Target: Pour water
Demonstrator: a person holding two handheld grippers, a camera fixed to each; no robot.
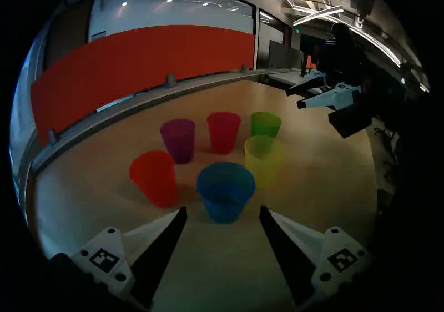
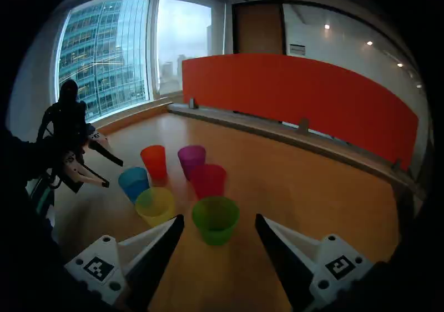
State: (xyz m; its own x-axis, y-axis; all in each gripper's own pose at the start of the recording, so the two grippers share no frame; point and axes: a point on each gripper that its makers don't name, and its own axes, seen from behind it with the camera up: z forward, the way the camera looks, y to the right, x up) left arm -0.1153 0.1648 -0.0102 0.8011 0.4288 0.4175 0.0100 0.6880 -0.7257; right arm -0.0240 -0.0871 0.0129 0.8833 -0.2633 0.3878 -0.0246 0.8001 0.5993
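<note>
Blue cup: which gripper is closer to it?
Left. The left gripper has the blue cup just ahead of its open jaws; the right gripper is across the cluster, nearest the green cup.

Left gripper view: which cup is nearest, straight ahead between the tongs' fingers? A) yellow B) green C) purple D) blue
D: the blue cup stands closest, centred just ahead of the open left tongs, not gripped.
</note>
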